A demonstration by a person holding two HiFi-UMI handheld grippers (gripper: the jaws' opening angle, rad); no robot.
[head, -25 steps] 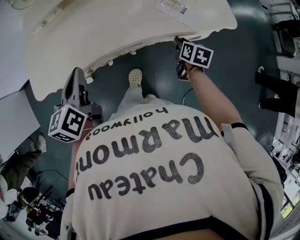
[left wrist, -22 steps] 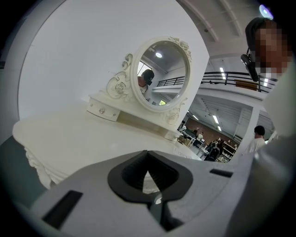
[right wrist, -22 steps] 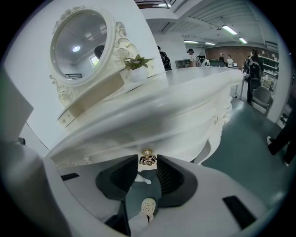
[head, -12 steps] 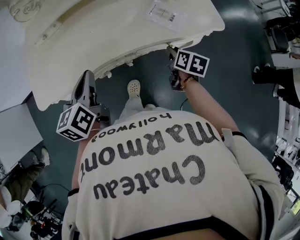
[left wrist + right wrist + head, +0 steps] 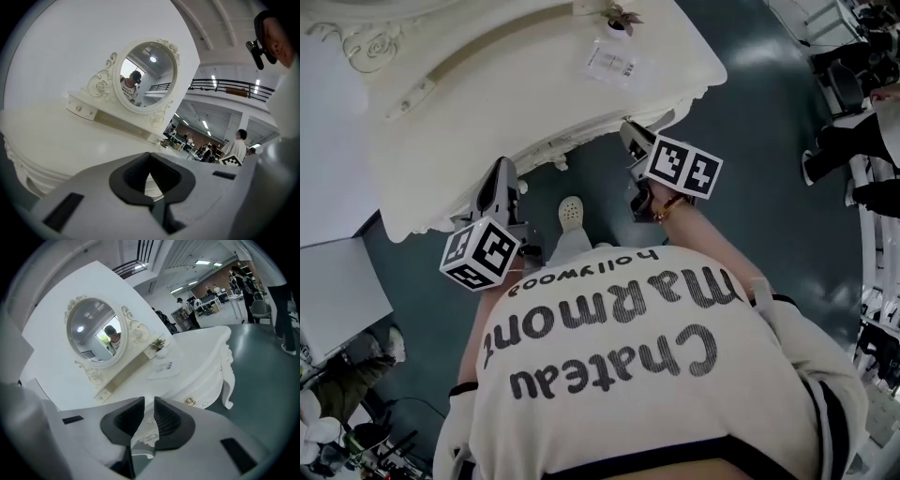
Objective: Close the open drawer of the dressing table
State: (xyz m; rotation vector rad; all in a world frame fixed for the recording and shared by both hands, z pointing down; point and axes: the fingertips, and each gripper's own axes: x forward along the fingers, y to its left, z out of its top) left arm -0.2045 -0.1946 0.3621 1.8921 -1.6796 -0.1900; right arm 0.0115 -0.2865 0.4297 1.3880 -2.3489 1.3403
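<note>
While both grippers stand in front of it, the white dressing table fills the upper left of the head view, its carved front edge toward the person.

Item 1, drawer: set in the table's curved front, lower centre-right of the right gripper view, marked by 1 gold knob. The front looks flush with the apron.

Item 2, left gripper: left of centre in the head view, close to the table edge. Jaw tips meet, with nothing between them.

Item 3, right gripper: right of centre in the head view, at the table edge. The jaws have just been closing and stand a narrow slit apart. They grip nothing, and only the carved edge shows through the gap.

Item 4, oval mirror: upright at the back of the tabletop, reflecting the person.

Item 5, printed card and small plant: on the tabletop, upper centre of the head view.

Item 6, dark green floor: right of the table.
</note>
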